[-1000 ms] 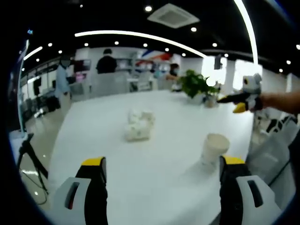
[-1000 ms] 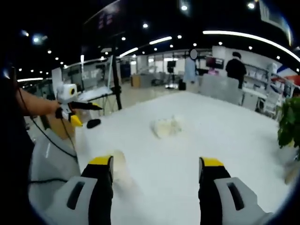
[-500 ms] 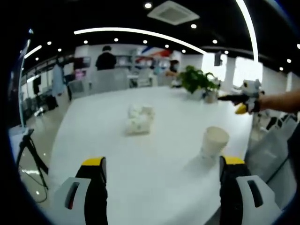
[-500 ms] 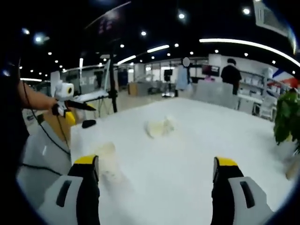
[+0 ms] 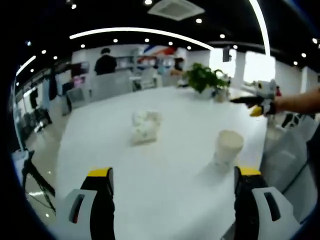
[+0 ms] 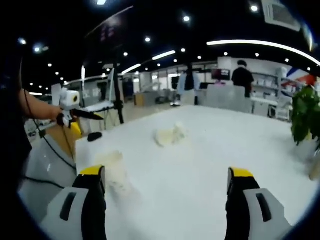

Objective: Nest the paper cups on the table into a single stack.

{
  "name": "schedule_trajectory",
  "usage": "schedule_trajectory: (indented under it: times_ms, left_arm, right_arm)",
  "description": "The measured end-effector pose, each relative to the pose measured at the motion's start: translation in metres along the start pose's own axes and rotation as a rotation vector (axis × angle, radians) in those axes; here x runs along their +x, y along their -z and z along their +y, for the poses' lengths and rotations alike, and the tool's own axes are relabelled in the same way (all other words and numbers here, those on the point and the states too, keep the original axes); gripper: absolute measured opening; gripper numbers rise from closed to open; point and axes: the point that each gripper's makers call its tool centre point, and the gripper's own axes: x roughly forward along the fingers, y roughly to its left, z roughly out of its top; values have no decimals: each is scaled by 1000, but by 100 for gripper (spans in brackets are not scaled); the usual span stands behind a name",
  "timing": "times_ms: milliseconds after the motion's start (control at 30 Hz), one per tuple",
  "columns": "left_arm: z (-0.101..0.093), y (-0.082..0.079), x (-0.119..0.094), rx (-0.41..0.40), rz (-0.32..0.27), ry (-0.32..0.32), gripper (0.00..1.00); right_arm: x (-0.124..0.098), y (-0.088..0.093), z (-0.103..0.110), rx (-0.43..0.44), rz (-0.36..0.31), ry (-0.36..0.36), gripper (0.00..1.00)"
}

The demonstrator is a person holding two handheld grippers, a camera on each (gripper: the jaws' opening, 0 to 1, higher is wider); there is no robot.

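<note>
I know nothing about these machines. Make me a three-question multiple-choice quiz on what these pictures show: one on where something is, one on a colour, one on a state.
1. Where does the single upright paper cup stand in the left gripper view?
A. near the right jaw
B. at the far table edge
C. on the floor

2. What colour are the jaw tips of the left gripper?
A. red
B. yellow
C. green

3. How does the right gripper stand?
A. shut on a cup
B. shut on nothing
C. open, holding nothing

Answers:
1. A, the cup stands on the white table just beyond the right jaw.
2. B, both tips are yellow.
3. C, the jaws stand wide apart over bare table.
</note>
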Motion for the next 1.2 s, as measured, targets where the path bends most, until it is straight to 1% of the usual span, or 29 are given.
schedule_trajectory:
  times_ms: [100, 267, 333, 367, 433, 667, 867, 900, 1100, 1167, 1200]
  left_arm:
    - [4, -10, 2, 51, 14, 20, 98]
    - [19, -24, 9, 119, 44, 39, 98]
    - [27, -29, 14, 129, 77, 34, 98]
    - [30, -32, 17, 152, 86, 42, 98]
    - [32, -38, 22, 193, 97, 57, 98]
    - [36, -52, 40, 270, 125, 117, 98]
    - [38, -64, 56, 339, 147, 159, 98]
    - [40, -66, 60, 360, 154, 167, 98]
    - [46, -85, 83, 424, 164, 207, 98]
    - [45, -87, 89, 451, 178, 226, 98]
    - [46, -88, 95, 483, 190, 238, 98]
  right_arm:
    - [0, 1, 0, -1, 2, -2, 100]
    - [1, 0, -2, 2, -1, -3, 100]
    - [2, 0, -1, 4, -2, -4, 99]
    - [2, 0, 0, 2, -1, -4, 99]
    - [4, 1, 1, 6, 3, -11, 99]
    - [7, -2, 1, 4, 3, -22, 99]
    - [7, -1, -2, 9, 4, -16, 99]
    - [7, 0, -2, 11, 5, -16, 99]
    - [7, 3, -2, 15, 8, -12, 99]
    - [8, 4, -3, 13, 8, -10, 99]
    - [8, 5, -3, 12, 13, -8, 99]
